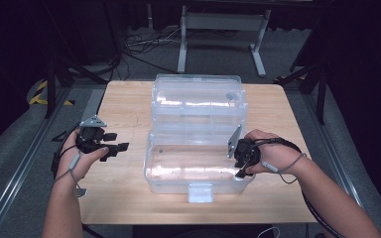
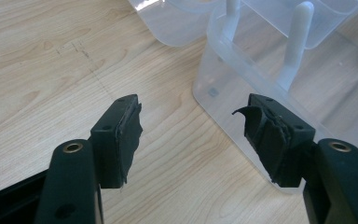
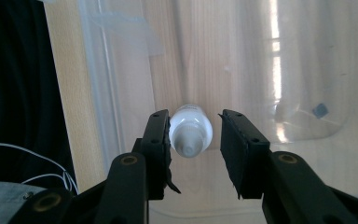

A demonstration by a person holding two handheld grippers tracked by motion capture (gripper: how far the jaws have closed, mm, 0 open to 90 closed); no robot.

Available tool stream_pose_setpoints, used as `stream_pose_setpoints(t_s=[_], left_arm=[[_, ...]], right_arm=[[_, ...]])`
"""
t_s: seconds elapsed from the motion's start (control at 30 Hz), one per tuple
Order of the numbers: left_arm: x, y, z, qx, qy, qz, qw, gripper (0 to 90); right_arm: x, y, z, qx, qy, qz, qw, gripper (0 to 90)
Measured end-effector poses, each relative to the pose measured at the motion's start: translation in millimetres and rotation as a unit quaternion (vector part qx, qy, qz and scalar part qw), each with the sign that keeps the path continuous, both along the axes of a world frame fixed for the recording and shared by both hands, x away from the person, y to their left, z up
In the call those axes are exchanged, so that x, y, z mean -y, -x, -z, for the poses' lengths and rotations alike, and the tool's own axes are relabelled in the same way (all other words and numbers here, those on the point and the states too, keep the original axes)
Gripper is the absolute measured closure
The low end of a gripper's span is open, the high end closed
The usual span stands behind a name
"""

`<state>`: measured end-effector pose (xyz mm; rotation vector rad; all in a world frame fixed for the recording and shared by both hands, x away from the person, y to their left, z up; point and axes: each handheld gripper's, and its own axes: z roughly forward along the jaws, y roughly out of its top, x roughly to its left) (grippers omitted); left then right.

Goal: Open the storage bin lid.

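Right hand-held gripper: lower centre of its own view, jaws apart; a small white bottle between them, touching the left pad, clear of the right pad; bottle inside the clear box; in the high view this hand-held gripper sits at the box's right wall, centre right of frame. Left hand-held gripper: jaws wide apart, nothing between; over the desk, just beside the box's corner; in the high view at centre left. Box lid open, upper centre.
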<state>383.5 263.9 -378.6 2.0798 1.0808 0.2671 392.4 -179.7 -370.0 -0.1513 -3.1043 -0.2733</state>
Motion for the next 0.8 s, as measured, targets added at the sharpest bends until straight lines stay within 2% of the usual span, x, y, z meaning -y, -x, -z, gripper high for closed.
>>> stream_pose_setpoints(t_s=[0.13, 0.17, 0.3, 0.37, 0.47, 0.57, 0.67, 0.73, 0.77, 0.8], left_arm=[[4.0, -0.9, -3.3, 0.0, 0.0, 0.007, 1.0, 37.2], [6.5, -1.0, -6.3, 0.002, 0.004, 0.011, 0.9999, 37.4], [12.0, -2.2, -11.8, 0.005, -0.005, 0.023, 0.9997, 38.8], [14.5, -3.0, -14.8, 0.005, -0.008, 0.032, 0.9995, 41.1], [17.1, -3.3, -18.6, 0.012, -0.001, 0.036, 0.9993, 43.9], [19.8, -3.6, -22.7, 0.014, 0.025, 0.05, 0.9983, 46.1], [22.4, -4.6, -24.8, 0.023, 0.035, 0.052, 0.9978, 45.9], [23.3, -5.3, -25.5, 0.028, 0.033, 0.052, 0.9977, 44.5], [25.0, -5.9, -26.4, 0.041, 0.022, 0.048, 0.9978, 43.7], [25.6, -6.1, -26.9, 0.04, 0.019, 0.043, 0.9981, 42.5]], right_arm=[[1.8, 3.5, -10.2, 0.006, -0.014, 0.006, 0.9999, 62.1], [2.5, 6.0, -17.6, 0.008, -0.025, 0.004, 0.9996, 61.6], [0.4, 11.4, -25.8, 0.011, -0.045, 0.004, 0.9989, 61.5], [-2.1, 14.8, -27.1, 0.004, -0.051, 0.004, 0.9987, 61.3], [-6.8, 19.1, -25.8, -0.002, -0.055, -0.003, 0.9985, 60.9], [-12.6, 23.0, -20.8, -0.01, -0.057, -0.012, 0.9982, 60.5], [-17.1, 25.4, -13.5, -0.014, -0.05, -0.018, 0.9985, 60.5], [-20.0, 26.4, -8.1, -0.016, -0.045, -0.02, 0.9987, 61.4], [-21.1, 27.0, -5.5, -0.017, -0.047, -0.019, 0.9986, 62.2], [-22.1, 27.5, -3.4, -0.016, -0.044, -0.02, 0.9987, 63.0]])
